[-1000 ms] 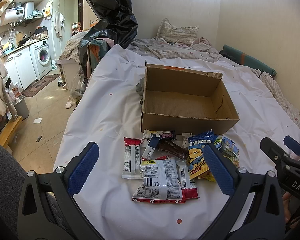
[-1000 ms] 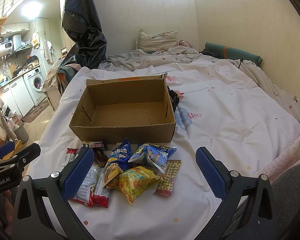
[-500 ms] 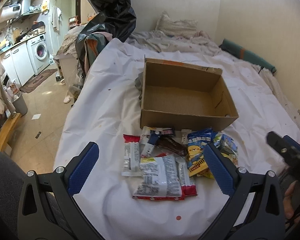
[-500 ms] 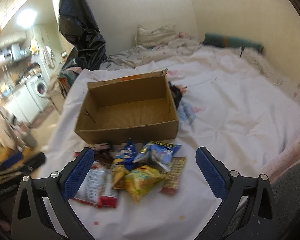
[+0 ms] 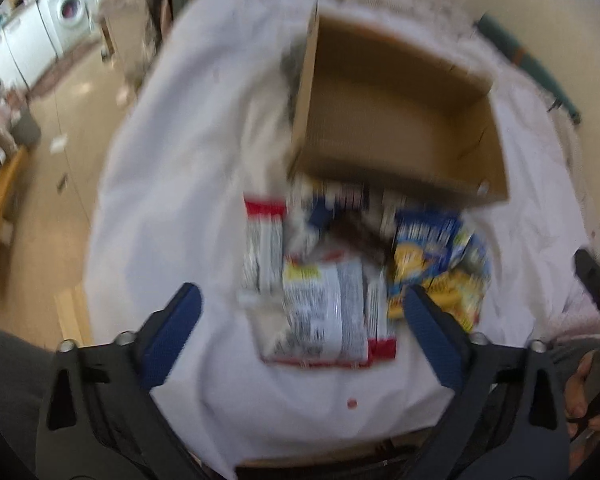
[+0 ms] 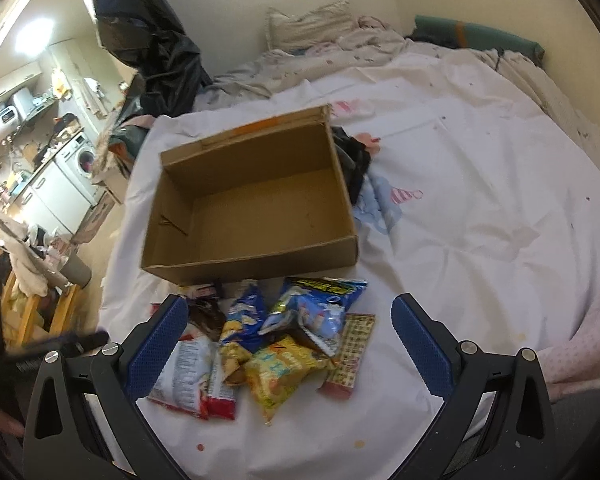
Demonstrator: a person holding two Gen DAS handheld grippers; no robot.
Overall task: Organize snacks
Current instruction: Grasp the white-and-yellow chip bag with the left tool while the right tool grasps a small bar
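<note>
Right wrist: one box, snack pile — both claws spread, empty.

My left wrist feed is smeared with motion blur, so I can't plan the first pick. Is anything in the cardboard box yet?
Observer: No. The right wrist view shows the floor of the cardboard box bare.
Operator: What sits at the right end of the snack pile?
Observer: A flat patterned packet, lying just right of the yellow bag.
Operator: Is the right gripper free?
Observer: Yes. The right gripper has its fingers wide apart with nothing held between them.
</note>
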